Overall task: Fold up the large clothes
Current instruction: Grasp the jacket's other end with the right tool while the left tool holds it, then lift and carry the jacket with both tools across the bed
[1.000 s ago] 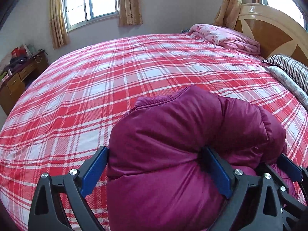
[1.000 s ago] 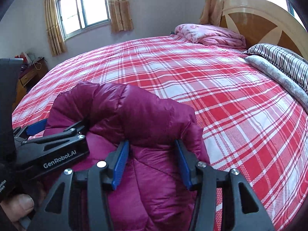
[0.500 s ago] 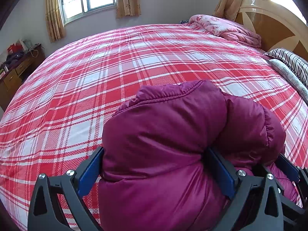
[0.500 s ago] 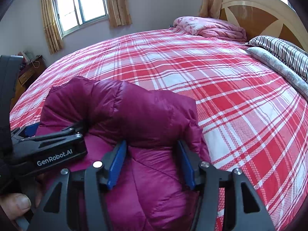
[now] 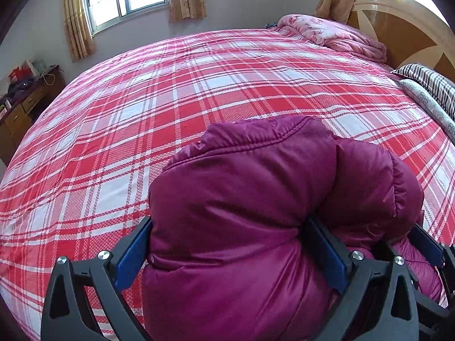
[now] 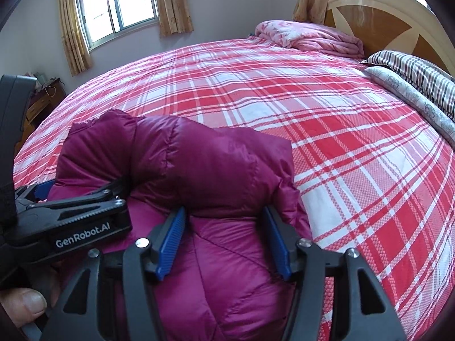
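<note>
A puffy magenta down jacket lies bunched up on the red plaid bed. My left gripper is shut on a thick fold of it, with both blue pads pressed into the fabric. My right gripper clamps another fold of the same jacket, which bulges over its pads. The two grippers sit side by side. The left gripper's black body shows at the left of the right wrist view, with a thumb below it. A blue finger of the right gripper shows at the right of the left wrist view.
A folded pink quilt lies at the far corner by the wooden headboard. Striped and grey patterned pillows line the right side. A wooden desk stands left of the bed, under curtained windows. Plaid cover stretches beyond the jacket.
The right gripper's pads stand slightly wider apart on the fold, and the jacket puffs out more between them. Both hands have stayed about where they were.
</note>
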Demonstrator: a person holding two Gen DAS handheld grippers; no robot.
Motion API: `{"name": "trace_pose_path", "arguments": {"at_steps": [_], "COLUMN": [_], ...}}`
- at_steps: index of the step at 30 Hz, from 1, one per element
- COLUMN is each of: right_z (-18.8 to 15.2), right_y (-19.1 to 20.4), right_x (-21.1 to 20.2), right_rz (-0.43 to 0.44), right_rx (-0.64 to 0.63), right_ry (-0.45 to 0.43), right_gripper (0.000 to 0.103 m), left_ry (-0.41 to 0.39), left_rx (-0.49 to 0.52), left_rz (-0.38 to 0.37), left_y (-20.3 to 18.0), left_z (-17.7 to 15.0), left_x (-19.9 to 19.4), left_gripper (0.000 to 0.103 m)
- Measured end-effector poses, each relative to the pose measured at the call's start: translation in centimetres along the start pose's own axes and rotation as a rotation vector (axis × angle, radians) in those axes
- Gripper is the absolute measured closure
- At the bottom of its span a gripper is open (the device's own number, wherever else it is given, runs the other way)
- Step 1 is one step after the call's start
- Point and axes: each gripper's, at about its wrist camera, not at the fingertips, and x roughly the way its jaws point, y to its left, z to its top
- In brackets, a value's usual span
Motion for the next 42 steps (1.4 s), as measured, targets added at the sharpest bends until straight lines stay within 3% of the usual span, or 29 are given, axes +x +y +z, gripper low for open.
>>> {"name": "trace_pose_path", "arguments": {"at_steps": [30,32,34,35,37,39,42], "right_z": [-0.2,0.0,-0.2,-0.4,-0.9,-1.3,-1.7], "right_y": [-0.3,-0.7,-2.2,-3.2,-5.4,-7.6,-9.6], "right_x": [0.1,-0.6,-2.7,-3.9,-5.8,-6.2,-4.9], "right_rz": [0.014,0.088,0.193,0.209,0.177,0.19,0.22], "right_rx": [0.003,-0.016,0.0,0.021,0.067,0.121,0.186], "right_ry": [0.011,0.026,-0.013,-0.053,-0.119,-0.115,-0.055], "right_gripper": [0.042,0.031,0.02,0.01,0.0,0.0,0.0], "left_ry": [0.019,0.033,-0.008,-0.043,-0.087,-0.1,-0.046], "left_rx": [0.001,0.005,-0.013,-0.015,-0.014,-0.035,-0.105], "left_rz": [-0.023,-0.069,-0.105,-0.124,-0.155,-0.18,-0.232], "left_y": [0.4,1.4,3.1,3.9,5.8,7.6,9.5], "left_z": [0.1,0.0,-0.6,-1.1,-2.3,-3.6,-5.2], "left_x": [0.3,-0.7,-3.2,-4.6,-6.9,-7.9,-6.9], "left_gripper": [0.001,0.001,0.001,0.001,0.001,0.001,0.001]}}
